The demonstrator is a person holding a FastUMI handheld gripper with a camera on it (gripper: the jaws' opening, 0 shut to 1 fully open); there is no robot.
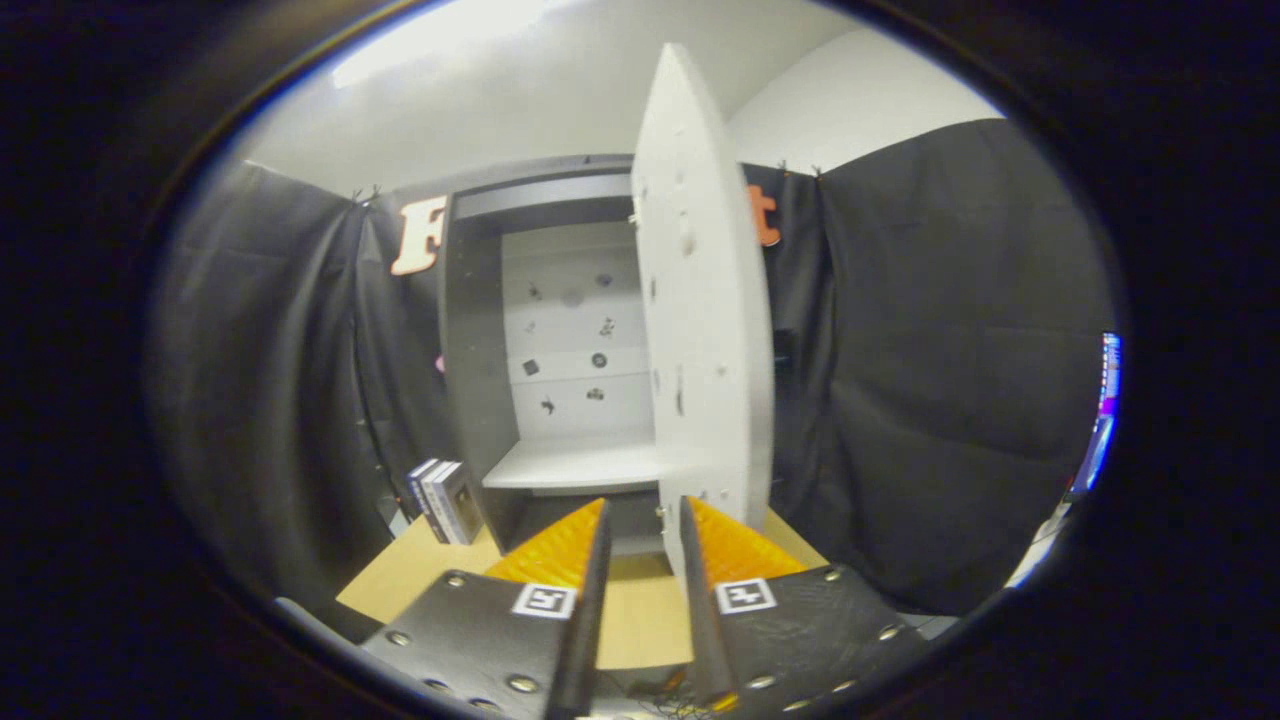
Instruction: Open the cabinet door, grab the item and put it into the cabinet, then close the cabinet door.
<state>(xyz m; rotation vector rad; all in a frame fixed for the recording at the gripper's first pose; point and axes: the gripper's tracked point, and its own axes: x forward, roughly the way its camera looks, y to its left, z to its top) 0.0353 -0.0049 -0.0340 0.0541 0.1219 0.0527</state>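
A dark grey cabinet (pixel 470 330) stands at the back of a wooden table (pixel 420 570). Its white door (pixel 700 300) is swung wide open, with its edge turned toward me. Inside are a white back panel and a white shelf (pixel 575 465) with nothing on it. A small pack of books (pixel 445 500) stands upright on the table just left of the cabinet. My gripper (pixel 645 510) is low over the table in front of the cabinet, open by a narrow gap and holding nothing. The door's lower corner sits right by the tip of the right finger (pixel 700 560).
Black cloth walls close in the booth on the left and right. A lit screen (pixel 1105 410) shows at the far right. The table's front-left corner (pixel 345 600) is near, with bare wood between the fingers and the cabinet.
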